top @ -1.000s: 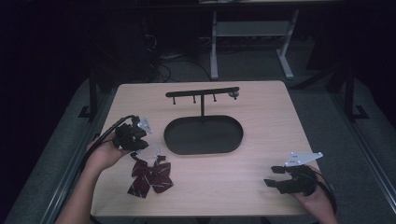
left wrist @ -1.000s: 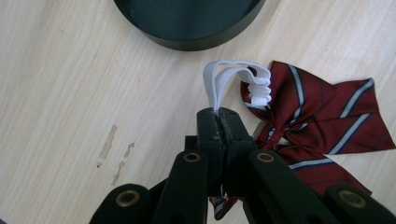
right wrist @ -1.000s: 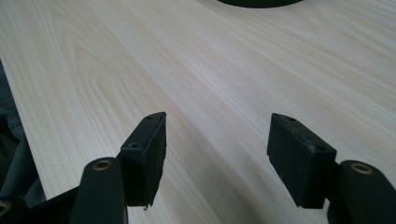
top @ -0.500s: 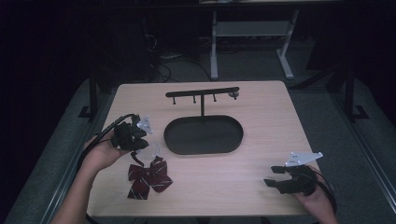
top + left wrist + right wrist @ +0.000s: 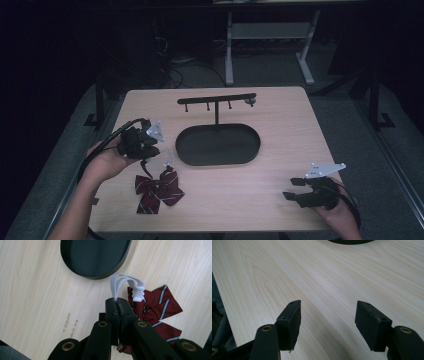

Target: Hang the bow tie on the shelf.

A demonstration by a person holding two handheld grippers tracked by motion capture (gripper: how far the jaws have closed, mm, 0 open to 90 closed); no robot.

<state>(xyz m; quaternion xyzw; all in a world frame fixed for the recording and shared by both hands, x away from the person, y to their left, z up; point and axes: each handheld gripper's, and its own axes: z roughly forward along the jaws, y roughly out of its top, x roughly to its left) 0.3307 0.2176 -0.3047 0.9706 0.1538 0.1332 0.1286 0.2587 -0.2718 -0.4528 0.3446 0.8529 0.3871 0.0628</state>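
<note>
In the high view the left gripper (image 5: pixel 150 155) is sitting at the left of centre in the frame, carried by the person's left hand (image 5: pixel 107 160), and its jaws are clenching the white elastic strap (image 5: pixel 166 159) of a dark red bow tie (image 5: pixel 159 190) with pale stripes. The bow tie is hanging just below and to the right of that gripper in the lower left part of the frame, its lower edge seeming to rest on the wooden table (image 5: pixel 280 115). In the left gripper view the left gripper (image 5: pixel 117 301) is pinching the strap (image 5: pixel 122 282) at the frame's centre, the loop is arching up and to the right, and the bow tie (image 5: pixel 160 307) is spreading out at the right, below the rim of the black oval tray (image 5: pixel 75 263) in the upper part. In the high view that tray (image 5: pixel 197 152) is lying at mid-frame, with a black T-shaped stand (image 5: pixel 216 107) rising from its far edge. The right gripper (image 5: pixel 289 189) is resting at the lower right, released, holding nothing; in the right gripper view its jaws (image 5: pixel 328 322) are standing wide apart over bare wood.
</note>
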